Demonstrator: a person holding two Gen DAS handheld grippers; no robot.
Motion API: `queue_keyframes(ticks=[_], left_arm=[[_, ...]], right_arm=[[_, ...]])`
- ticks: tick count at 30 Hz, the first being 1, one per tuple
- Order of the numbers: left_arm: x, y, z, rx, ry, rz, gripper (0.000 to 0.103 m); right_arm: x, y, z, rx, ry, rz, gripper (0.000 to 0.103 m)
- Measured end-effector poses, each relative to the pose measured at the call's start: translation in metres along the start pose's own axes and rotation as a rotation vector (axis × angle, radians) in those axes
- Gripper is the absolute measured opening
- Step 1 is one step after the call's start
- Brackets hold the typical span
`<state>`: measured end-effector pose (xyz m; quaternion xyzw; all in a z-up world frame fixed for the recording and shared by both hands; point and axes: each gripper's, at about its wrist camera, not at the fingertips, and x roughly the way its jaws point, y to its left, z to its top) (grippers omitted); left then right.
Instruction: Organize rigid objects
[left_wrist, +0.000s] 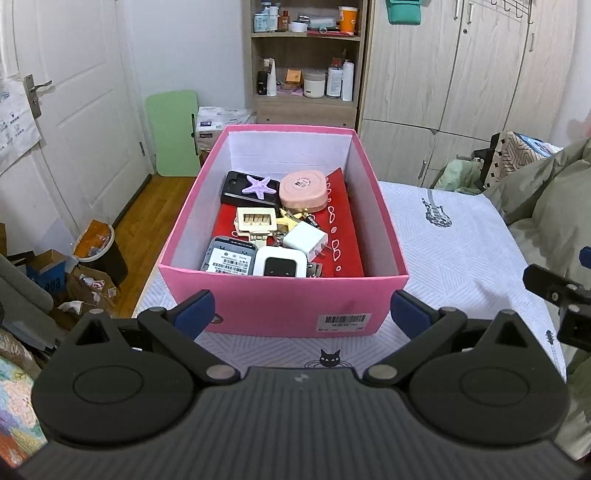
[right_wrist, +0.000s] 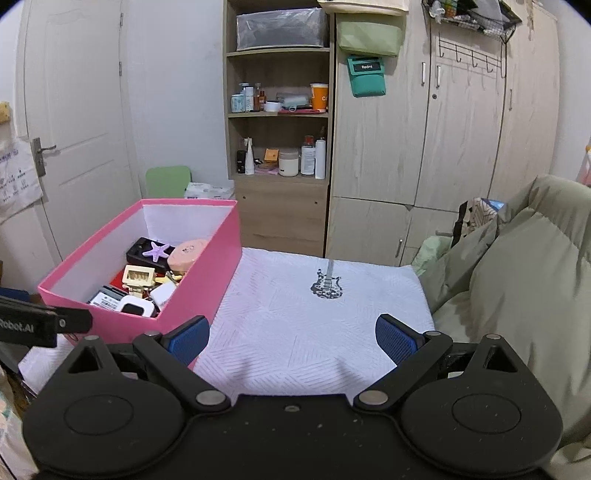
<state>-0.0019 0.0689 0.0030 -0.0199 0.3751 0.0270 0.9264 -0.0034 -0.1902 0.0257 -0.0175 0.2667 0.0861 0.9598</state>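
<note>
Bedroom scene: white patterned bedsheet (right_wrist: 314, 332) carries a pink box (left_wrist: 295, 306) of small objects. Left gripper (left_wrist: 301, 314) fingers spread wide, empty, box directly ahead between them. Right gripper (right_wrist: 291, 339) likewise wide, empty; box beyond its left finger.

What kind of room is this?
Probably a bedroom: a pink box of small things sits on a bed sheet, beside a puffy green quilt, with a tall wooden wardrobe and a door behind.
</note>
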Motion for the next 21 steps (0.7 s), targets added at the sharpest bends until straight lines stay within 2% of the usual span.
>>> queue_keyframes(ticks=[14, 21], left_arm=[[0.0002, -0.0052, -0.0017, 0.035, 0.001, -0.001, 0.103], [-0.0015, -0.0083, -0.0021, 0.049, -0.015, 0.035, 0.103]], right_arm=[[-0.0053, -0.0057, -0.0025, 0.021, -0.004, -0.007, 0.099], [-0.0062, -0.0053, -0.0029, 0.019, -0.008, -0.002, 0.099]])
